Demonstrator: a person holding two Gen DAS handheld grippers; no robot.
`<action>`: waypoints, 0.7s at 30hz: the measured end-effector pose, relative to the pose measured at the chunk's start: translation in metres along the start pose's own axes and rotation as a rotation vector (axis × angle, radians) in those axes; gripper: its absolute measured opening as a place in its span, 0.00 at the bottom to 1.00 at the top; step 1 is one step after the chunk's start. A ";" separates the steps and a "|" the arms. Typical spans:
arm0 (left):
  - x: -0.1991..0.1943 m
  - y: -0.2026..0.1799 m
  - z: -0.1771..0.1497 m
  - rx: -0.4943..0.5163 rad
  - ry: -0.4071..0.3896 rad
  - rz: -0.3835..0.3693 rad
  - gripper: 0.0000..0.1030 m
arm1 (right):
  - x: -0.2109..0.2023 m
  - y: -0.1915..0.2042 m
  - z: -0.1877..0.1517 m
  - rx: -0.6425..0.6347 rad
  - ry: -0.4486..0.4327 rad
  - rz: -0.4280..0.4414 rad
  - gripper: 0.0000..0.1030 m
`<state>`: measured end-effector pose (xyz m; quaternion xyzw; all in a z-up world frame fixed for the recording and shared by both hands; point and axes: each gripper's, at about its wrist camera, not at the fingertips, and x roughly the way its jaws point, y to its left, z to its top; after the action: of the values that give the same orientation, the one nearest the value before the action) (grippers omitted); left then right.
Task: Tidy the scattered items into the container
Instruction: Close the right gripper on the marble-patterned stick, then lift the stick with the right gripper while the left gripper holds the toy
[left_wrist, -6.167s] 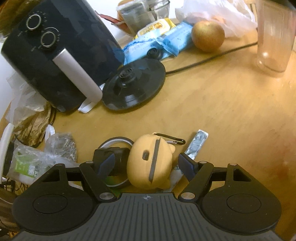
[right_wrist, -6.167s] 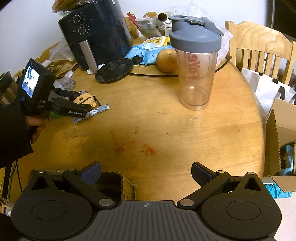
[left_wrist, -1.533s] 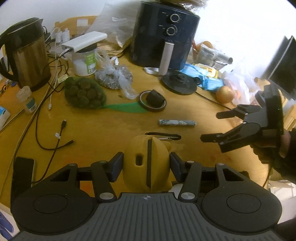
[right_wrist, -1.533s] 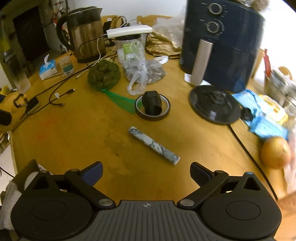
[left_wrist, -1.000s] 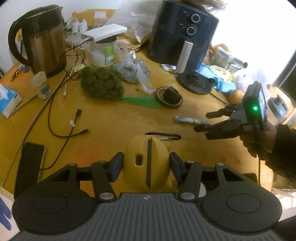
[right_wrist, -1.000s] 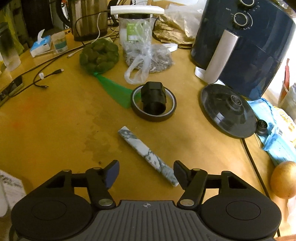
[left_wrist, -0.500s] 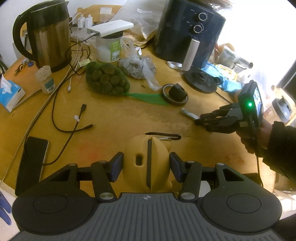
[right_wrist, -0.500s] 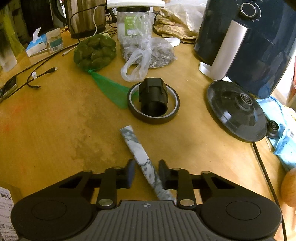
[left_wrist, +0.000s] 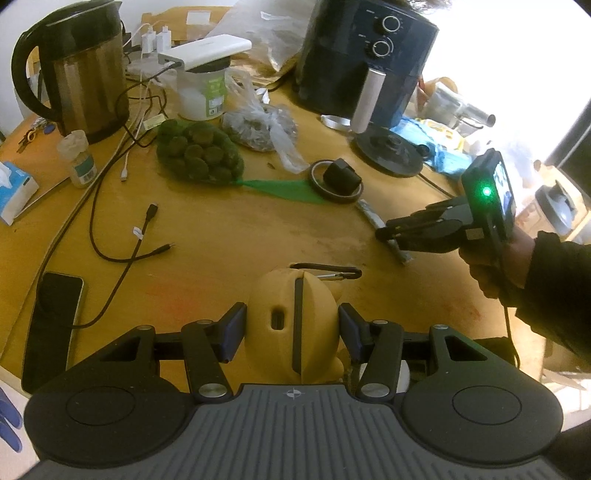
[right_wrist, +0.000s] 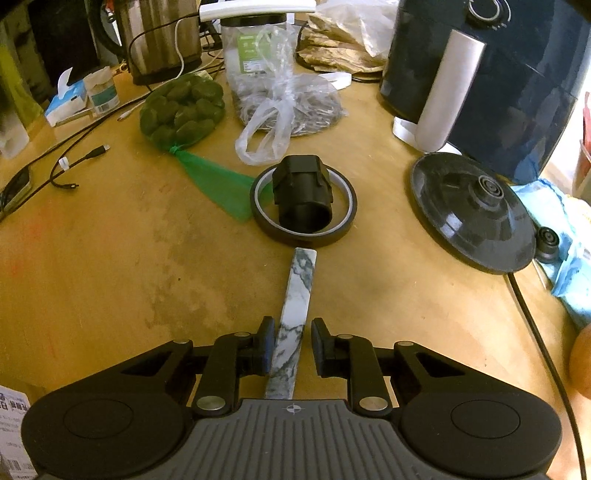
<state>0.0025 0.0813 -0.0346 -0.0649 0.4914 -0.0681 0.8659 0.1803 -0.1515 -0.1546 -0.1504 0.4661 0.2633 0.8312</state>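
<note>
Nearest in the left wrist view, the left tool (left_wrist: 291, 328) pinches a yellow toy case (left_wrist: 293, 325) from both sides; the pads press on its flanks, and a black carabiner (left_wrist: 325, 268) hangs from its far end above the bench (left_wrist: 221, 236). This item seems picked up but not yet delivered, because no container shows in either view.

In the right wrist view, the right tool (right_wrist: 289, 345) has just been closing on the marbled stick (right_wrist: 295, 310). Its jaws stand narrow with the stick between them; one pad looks to touch it, while a small gap seems to remain at the other, so I judge the grip to be nearly made. The stick lies on the bench, pointing away.

Farther off, the tape ring (right_wrist: 303, 216) with the black cylinder part (right_wrist: 303, 192) inside it is untouched. So I think two items are in hand, at least two remain, and nothing visible is stored yet.
</note>
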 end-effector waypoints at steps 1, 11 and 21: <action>0.000 -0.001 0.000 0.002 0.000 -0.001 0.51 | 0.000 0.001 0.000 0.002 0.000 0.003 0.19; -0.005 -0.007 -0.003 0.013 -0.006 -0.006 0.51 | -0.009 0.000 -0.002 0.050 0.010 -0.015 0.16; -0.007 -0.011 -0.005 0.020 -0.012 -0.014 0.51 | -0.050 -0.005 -0.007 0.137 -0.047 -0.044 0.16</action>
<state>-0.0059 0.0719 -0.0288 -0.0600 0.4851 -0.0786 0.8688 0.1573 -0.1734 -0.1153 -0.0973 0.4598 0.2159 0.8559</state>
